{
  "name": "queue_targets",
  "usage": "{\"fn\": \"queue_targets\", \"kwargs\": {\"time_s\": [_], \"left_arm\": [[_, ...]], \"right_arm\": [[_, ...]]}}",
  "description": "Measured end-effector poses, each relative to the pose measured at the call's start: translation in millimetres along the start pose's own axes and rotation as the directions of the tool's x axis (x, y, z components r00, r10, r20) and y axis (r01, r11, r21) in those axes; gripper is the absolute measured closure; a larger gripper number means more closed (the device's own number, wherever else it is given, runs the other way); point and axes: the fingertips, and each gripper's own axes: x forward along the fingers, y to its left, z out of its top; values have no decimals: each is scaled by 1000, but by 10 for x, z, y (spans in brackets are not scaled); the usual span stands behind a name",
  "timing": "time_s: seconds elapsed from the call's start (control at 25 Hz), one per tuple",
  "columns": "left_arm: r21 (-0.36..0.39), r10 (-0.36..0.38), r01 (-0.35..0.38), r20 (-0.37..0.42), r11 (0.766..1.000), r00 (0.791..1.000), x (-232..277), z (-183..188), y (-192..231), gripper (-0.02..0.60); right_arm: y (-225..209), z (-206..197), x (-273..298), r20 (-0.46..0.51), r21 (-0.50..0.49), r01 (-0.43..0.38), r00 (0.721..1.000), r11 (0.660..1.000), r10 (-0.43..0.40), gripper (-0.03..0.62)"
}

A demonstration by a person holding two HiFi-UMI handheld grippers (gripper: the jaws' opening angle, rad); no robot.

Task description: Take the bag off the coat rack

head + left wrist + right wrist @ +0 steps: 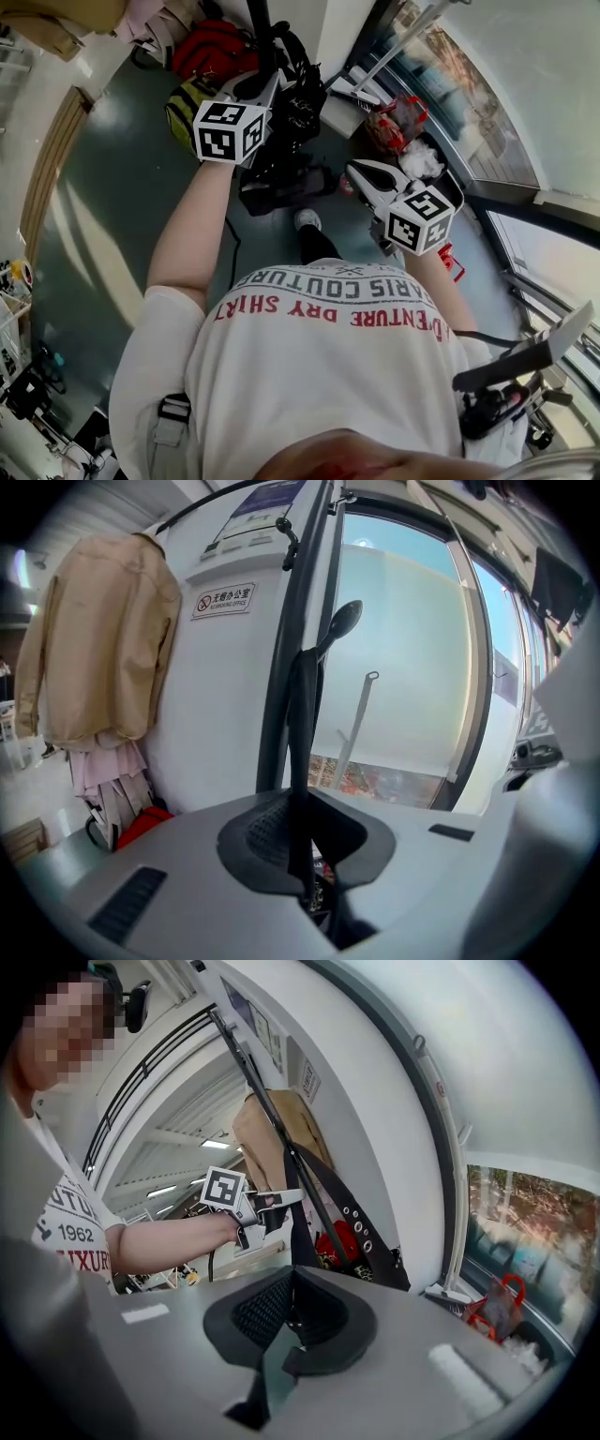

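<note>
Now the black strap (302, 714) of the bag (370, 1241) is pinched tight between the jaws of the left gripper (302, 841). The strap is stretched straight up from there to a hook (345, 619) on the coat rack (284, 667), so it most likely has to be lifted up and off. The right gripper (292, 1312) is closed on nothing and is apart from the bag.

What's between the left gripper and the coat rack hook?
The bag's black strap: in the left gripper view it runs from the left gripper, shut on it, up to the hook.
</note>
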Motion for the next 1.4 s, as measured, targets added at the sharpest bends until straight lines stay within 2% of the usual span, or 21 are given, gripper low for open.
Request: {"fn": "queue_targets", "kwargs": {"time_s": [0.16,0.32,0.52,0.84,1.08,1.24,1.4], "left_arm": [[-33,-39,39,7,999,999,-46,-18,-60,560],[-70,-69,68,-21,995,997,-90,3,-192,561],[-127,-102,101,-1,987,995,-239,247,-377,563],[-95,-127,142,148,985,981,-587,1215,-570,563],[-11,-202,212,259,977,945,-1162,1793,-971,563],[7,-245,255,296,967,923,-1588,1839,-1296,563],[-2,-257,268,279,963,925,-1972,1520,-1522,563]], "right_arm": [[7,-28,0,-1,-8,-2,1000,1000,2,595],[40,-55,-30,1,-7,-14,1000,1000,14,595],[94,-53,-70,3,-2,-20,1000,1000,20,595],[218,8,-259,35,-12,-28,999,1000,28,595],[351,108,-431,73,-31,-22,997,999,25,595],[416,150,-556,94,-49,-23,995,999,27,595],[580,114,-633,101,-82,-33,994,996,41,595]]}}
